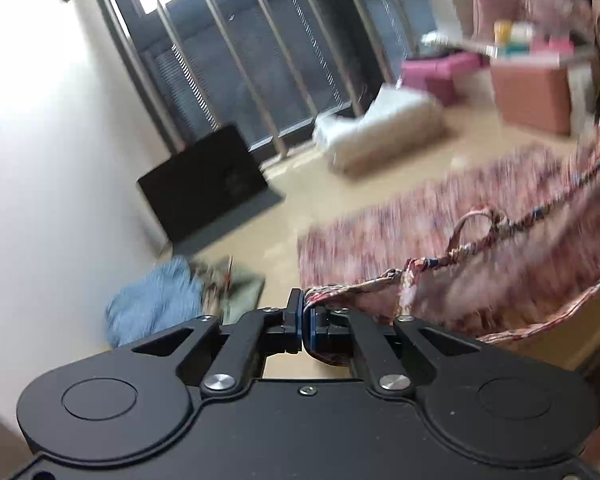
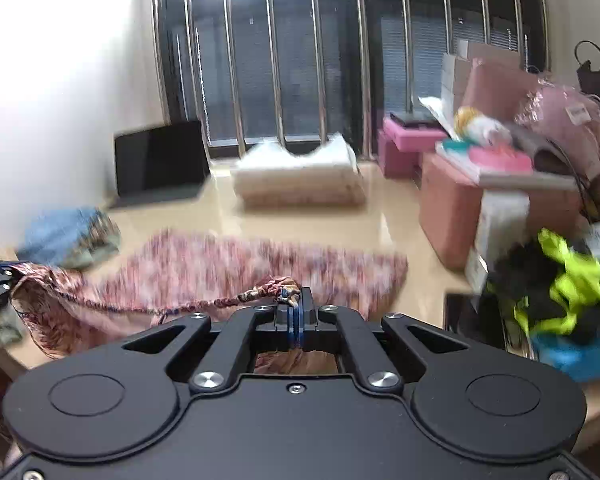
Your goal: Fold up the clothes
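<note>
I've got L hand-held gripper [image 1: 303, 312] & R hand-held gripper [image 2: 296, 312] each clamped on the pink garment's [image 2: 220, 264] edge; blue jeans [image 2: 60, 236] lie left of it.

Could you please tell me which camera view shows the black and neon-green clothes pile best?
The right wrist view: the black and neon-green clothes pile sits at its right, blurred but whole. The left wrist view shows only a green sliver at its right edge.

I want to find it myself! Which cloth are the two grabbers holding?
Start at the big barred window, then come down across the shiny tan floor. The pink patterned garment hangs between the left gripper and right gripper; the blue cloth lies crumpled by the wall.
</note>
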